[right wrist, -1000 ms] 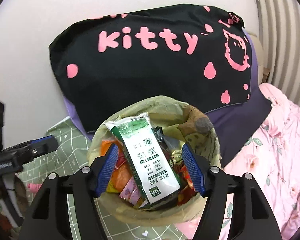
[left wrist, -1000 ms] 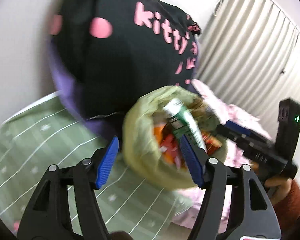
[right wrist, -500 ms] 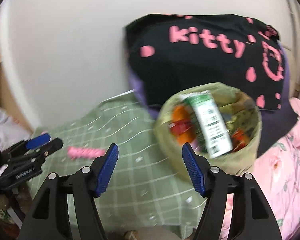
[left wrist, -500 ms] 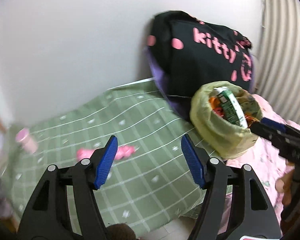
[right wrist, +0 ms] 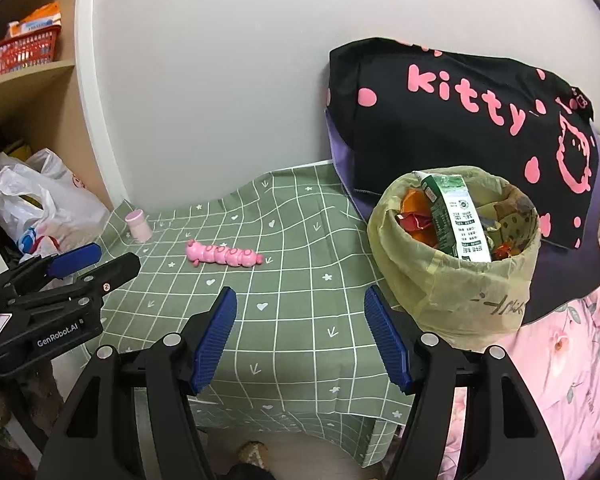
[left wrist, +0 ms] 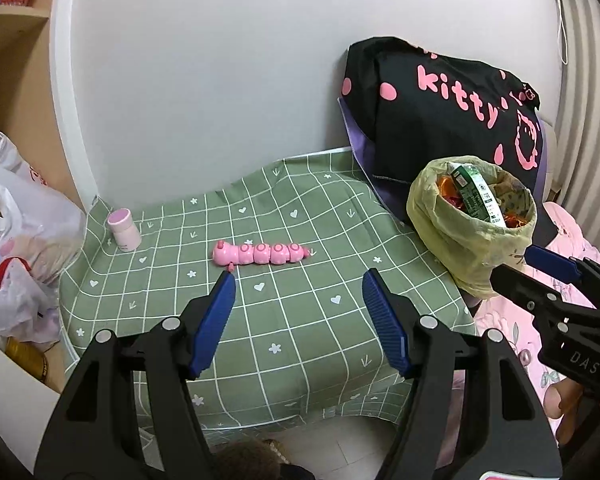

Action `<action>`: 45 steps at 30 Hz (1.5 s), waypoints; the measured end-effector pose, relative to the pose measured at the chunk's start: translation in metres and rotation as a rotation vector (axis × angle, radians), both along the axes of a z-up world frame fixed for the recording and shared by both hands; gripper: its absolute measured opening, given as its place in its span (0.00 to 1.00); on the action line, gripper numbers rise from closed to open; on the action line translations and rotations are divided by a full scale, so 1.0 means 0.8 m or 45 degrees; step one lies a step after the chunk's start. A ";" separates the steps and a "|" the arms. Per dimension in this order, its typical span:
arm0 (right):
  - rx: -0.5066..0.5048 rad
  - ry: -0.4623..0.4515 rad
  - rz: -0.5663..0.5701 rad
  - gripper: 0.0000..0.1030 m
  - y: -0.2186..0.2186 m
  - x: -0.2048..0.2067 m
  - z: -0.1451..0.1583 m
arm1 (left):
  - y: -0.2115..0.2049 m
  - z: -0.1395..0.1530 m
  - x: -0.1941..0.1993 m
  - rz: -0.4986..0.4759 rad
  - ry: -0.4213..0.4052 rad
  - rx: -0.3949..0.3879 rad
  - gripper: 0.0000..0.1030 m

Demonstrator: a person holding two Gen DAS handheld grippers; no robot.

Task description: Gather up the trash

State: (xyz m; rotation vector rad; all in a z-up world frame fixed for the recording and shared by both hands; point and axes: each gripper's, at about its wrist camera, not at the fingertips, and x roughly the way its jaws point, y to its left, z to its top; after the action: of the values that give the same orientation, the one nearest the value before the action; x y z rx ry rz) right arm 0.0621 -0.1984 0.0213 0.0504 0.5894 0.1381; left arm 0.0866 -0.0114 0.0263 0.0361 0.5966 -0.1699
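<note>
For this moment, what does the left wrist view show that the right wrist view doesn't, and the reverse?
Only the left wrist view shows the right tool beside the trash bag, and a gold tin low at the left edge.

Only the right wrist view shows the left tool from outside, a red basket on a shelf, and the dark writing on the bag's side.

Both show the green checked cloth, pink caterpillar toy, pink bottle, full trash bag, black kitty pillow and white plastic bags. Both tools are open and empty.
</note>
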 end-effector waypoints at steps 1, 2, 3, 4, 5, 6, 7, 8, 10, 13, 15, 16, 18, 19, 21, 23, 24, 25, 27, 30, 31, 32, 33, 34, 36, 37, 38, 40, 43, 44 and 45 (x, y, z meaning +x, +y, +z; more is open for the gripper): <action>0.002 -0.007 -0.002 0.61 0.000 -0.003 0.002 | 0.000 0.002 -0.001 0.001 -0.003 -0.003 0.61; 0.003 -0.014 -0.003 0.61 0.000 -0.005 0.004 | -0.001 0.004 -0.002 0.001 -0.006 -0.007 0.61; 0.002 -0.019 -0.005 0.61 0.000 -0.007 0.005 | -0.001 0.005 -0.004 0.001 -0.009 -0.009 0.61; 0.000 -0.024 -0.008 0.61 0.000 -0.009 0.006 | -0.001 0.007 -0.006 0.000 -0.014 -0.011 0.61; -0.003 -0.027 -0.012 0.61 0.000 -0.011 0.007 | -0.002 0.009 -0.007 0.000 -0.019 -0.010 0.61; -0.006 -0.031 -0.015 0.61 -0.001 -0.013 0.008 | -0.003 0.010 -0.009 -0.001 -0.024 -0.009 0.61; -0.008 -0.033 -0.021 0.61 -0.001 -0.013 0.009 | -0.004 0.011 -0.010 -0.004 -0.026 -0.009 0.61; -0.011 -0.037 -0.028 0.61 -0.001 -0.015 0.009 | -0.004 0.012 -0.011 -0.009 -0.028 -0.012 0.61; -0.012 -0.039 -0.035 0.61 -0.003 -0.017 0.010 | -0.005 0.013 -0.012 -0.016 -0.025 -0.017 0.61; -0.017 -0.039 -0.046 0.61 -0.003 -0.021 0.011 | -0.008 0.013 -0.014 -0.025 -0.024 -0.022 0.61; -0.018 -0.040 -0.054 0.61 -0.003 -0.021 0.011 | -0.009 0.014 -0.015 -0.027 -0.026 -0.025 0.61; -0.017 -0.041 -0.058 0.61 -0.004 -0.022 0.011 | -0.009 0.014 -0.015 -0.028 -0.028 -0.026 0.61; -0.016 -0.042 -0.066 0.61 -0.004 -0.024 0.011 | -0.011 0.014 -0.017 -0.030 -0.031 -0.026 0.61; -0.014 -0.042 -0.067 0.61 -0.004 -0.024 0.012 | -0.012 0.014 -0.018 -0.032 -0.032 -0.025 0.61; -0.015 -0.045 -0.071 0.61 -0.004 -0.025 0.012 | -0.012 0.015 -0.018 -0.036 -0.035 -0.024 0.61; -0.015 -0.045 -0.073 0.61 -0.003 -0.024 0.012 | -0.013 0.015 -0.019 -0.037 -0.036 -0.025 0.61; -0.014 -0.046 -0.072 0.61 -0.003 -0.024 0.012 | -0.013 0.015 -0.019 -0.037 -0.036 -0.026 0.61; -0.014 -0.046 -0.073 0.61 -0.003 -0.025 0.012 | -0.013 0.015 -0.019 -0.035 -0.037 -0.026 0.61; -0.013 -0.044 -0.073 0.61 -0.003 -0.025 0.012 | -0.013 0.015 -0.018 -0.039 -0.036 -0.025 0.61; -0.012 -0.045 -0.072 0.61 -0.003 -0.025 0.012 | -0.013 0.015 -0.019 -0.038 -0.036 -0.025 0.61; -0.011 -0.045 -0.073 0.61 -0.003 -0.024 0.012 | -0.014 0.015 -0.019 -0.039 -0.037 -0.024 0.61; -0.011 -0.044 -0.071 0.61 -0.003 -0.024 0.011 | -0.014 0.016 -0.020 -0.037 -0.037 -0.024 0.61; -0.010 -0.043 -0.072 0.61 -0.004 -0.024 0.011 | -0.015 0.016 -0.020 -0.038 -0.036 -0.024 0.61; -0.010 -0.043 -0.074 0.61 -0.004 -0.024 0.011 | -0.014 0.016 -0.020 -0.038 -0.035 -0.024 0.61; -0.010 -0.043 -0.081 0.61 -0.004 -0.025 0.010 | -0.015 0.017 -0.019 -0.041 -0.035 -0.023 0.61; -0.009 -0.043 -0.082 0.61 -0.004 -0.026 0.010 | -0.015 0.017 -0.019 -0.043 -0.036 -0.021 0.61; -0.009 -0.044 -0.083 0.61 -0.004 -0.026 0.010 | -0.016 0.017 -0.020 -0.039 -0.036 -0.022 0.61; -0.010 -0.042 -0.084 0.61 -0.004 -0.026 0.009 | -0.016 0.017 -0.021 -0.043 -0.035 -0.022 0.61; -0.010 -0.042 -0.085 0.61 -0.005 -0.027 0.009 | -0.016 0.017 -0.020 -0.049 -0.035 -0.020 0.61; -0.010 -0.041 -0.085 0.61 -0.005 -0.027 0.009 | -0.016 0.017 -0.020 -0.047 -0.035 -0.020 0.61; -0.009 -0.042 -0.086 0.61 -0.005 -0.027 0.009 | -0.016 0.017 -0.020 -0.048 -0.034 -0.021 0.61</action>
State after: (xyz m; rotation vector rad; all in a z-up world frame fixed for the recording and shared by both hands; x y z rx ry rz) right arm 0.0404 -0.2027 0.0282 0.0609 0.5548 0.0711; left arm 0.0704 -0.0244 0.0401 0.0334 0.5677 -0.2106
